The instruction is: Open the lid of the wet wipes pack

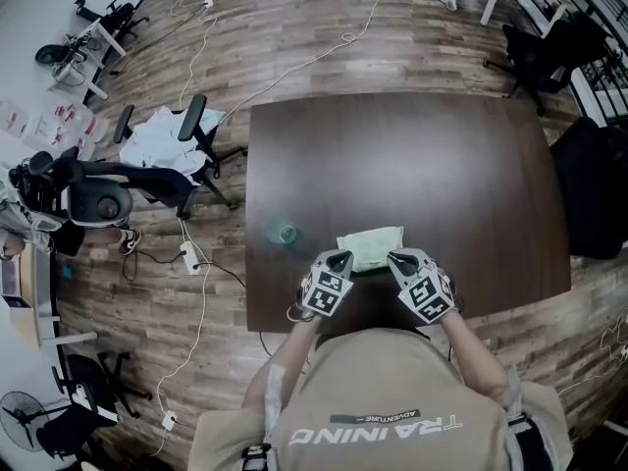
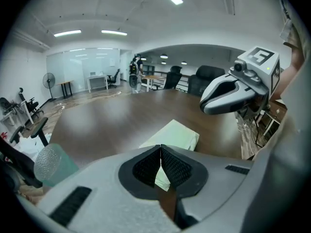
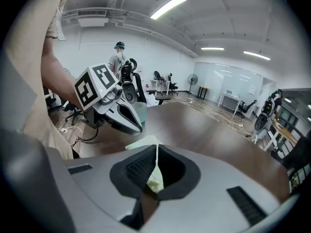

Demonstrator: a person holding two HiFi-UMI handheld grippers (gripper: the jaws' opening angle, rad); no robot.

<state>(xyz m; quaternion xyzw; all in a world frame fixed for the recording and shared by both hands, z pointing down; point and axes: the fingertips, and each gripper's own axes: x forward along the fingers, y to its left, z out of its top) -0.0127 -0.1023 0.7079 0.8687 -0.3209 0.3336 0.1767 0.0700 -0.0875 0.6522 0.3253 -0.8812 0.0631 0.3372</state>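
Head view, pack: the wet wipes pack (image 1: 371,246) lies flat on the table (image 1: 442,165), close to your edge and right in front of you.
Head view, tools: your left tool (image 1: 340,260) and right tool (image 1: 398,259) sit at the pack's near corners, one on each side, tips angled in. My read is that one is staged to pin the pack while the other works the lid.
Head view, extras: a greenish cup (image 1: 285,232) stands left of the pack, apart from it.
Left gripper view, jaws: the pads meet at the tips with nothing between them. The pack lies just beyond.
Left gripper view, hidden: the tool body covers the pack's near end, so I can't tell if there is contact.
Right gripper view, jaws: closed tight and also empty.
Right gripper view, hidden: only a pale sliver of pack shows past the tips.
Lid: I can't make it out in any view. No raised flap is visible, so the opening looks not yet started.
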